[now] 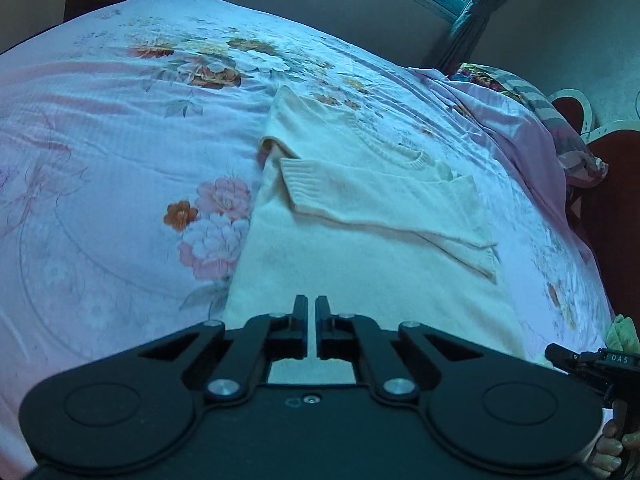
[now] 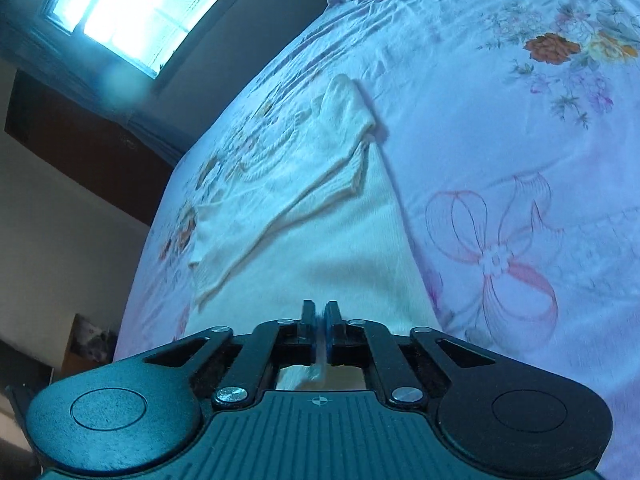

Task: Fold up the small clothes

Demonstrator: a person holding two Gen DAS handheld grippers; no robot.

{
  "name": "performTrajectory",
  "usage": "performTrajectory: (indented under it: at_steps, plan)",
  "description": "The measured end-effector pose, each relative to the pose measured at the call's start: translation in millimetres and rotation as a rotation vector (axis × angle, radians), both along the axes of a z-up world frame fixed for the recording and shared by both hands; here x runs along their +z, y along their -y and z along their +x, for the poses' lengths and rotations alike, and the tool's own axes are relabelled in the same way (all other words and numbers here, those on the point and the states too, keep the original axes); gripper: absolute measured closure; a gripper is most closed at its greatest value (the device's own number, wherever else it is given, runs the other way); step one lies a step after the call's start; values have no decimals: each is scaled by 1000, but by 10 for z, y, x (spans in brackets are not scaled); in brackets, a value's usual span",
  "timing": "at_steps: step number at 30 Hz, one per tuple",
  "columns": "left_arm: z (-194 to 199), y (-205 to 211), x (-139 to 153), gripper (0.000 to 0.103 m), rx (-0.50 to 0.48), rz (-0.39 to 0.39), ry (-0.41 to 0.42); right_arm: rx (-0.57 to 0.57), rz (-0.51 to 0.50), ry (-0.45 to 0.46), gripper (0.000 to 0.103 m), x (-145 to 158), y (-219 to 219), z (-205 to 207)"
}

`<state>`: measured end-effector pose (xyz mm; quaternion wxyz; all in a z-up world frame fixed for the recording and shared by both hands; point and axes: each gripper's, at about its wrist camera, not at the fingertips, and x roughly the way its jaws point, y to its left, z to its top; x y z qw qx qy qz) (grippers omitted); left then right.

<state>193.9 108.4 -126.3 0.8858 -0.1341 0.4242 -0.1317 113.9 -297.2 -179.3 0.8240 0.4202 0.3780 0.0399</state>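
A cream knitted sweater (image 1: 360, 216) lies flat on the floral bedspread (image 1: 120, 160), both sleeves folded across its chest. My left gripper (image 1: 311, 308) sits over the sweater's hem, its jaws nearly together with a thin gap; whether cloth is pinched there is hidden. In the right wrist view the same sweater (image 2: 320, 240) stretches away from my right gripper (image 2: 320, 312), which is shut on the sweater's hem edge, with cloth showing between the jaws. The right gripper's body also shows in the left wrist view (image 1: 588, 364).
The pink floral bedspread (image 2: 520, 160) covers the bed around the sweater. A bunched quilt and pillow (image 1: 532, 120) lie at the far right of the bed. A window (image 2: 132, 16) and a dark cabinet (image 2: 80, 136) stand beyond the bed's edge.
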Motion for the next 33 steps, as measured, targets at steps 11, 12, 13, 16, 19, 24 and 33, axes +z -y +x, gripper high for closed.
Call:
performTrajectory:
  at_steps: [11, 12, 13, 16, 19, 24, 33]
  plan:
    - [-496, -305, -270, 58, 30, 123, -226, 139, -99, -116, 78, -151, -173, -199]
    - [-601, -352, -333, 58, 40, 105, -250, 142, -104, -113, 58, -162, -194, -258]
    - [-691, -384, -386, 56, 41, 88, -261, 145, -118, -110, 51, -165, -215, -307]
    - [-826, -397, -506, 56, 34, 35, -285, 149, -171, -92, 50, -131, -282, -397]
    - [-836, -412, -604, 68, 35, -95, -326, 159, -200, -72, 50, -74, -343, -395]
    - [-721, -419, -602, 95, 22, -260, -345, 223, -362, 20, 50, 75, -445, -214]
    - [77, 54, -241, 95, -15, -266, -220, 631, -538, 51, 50, -252, -868, 352]
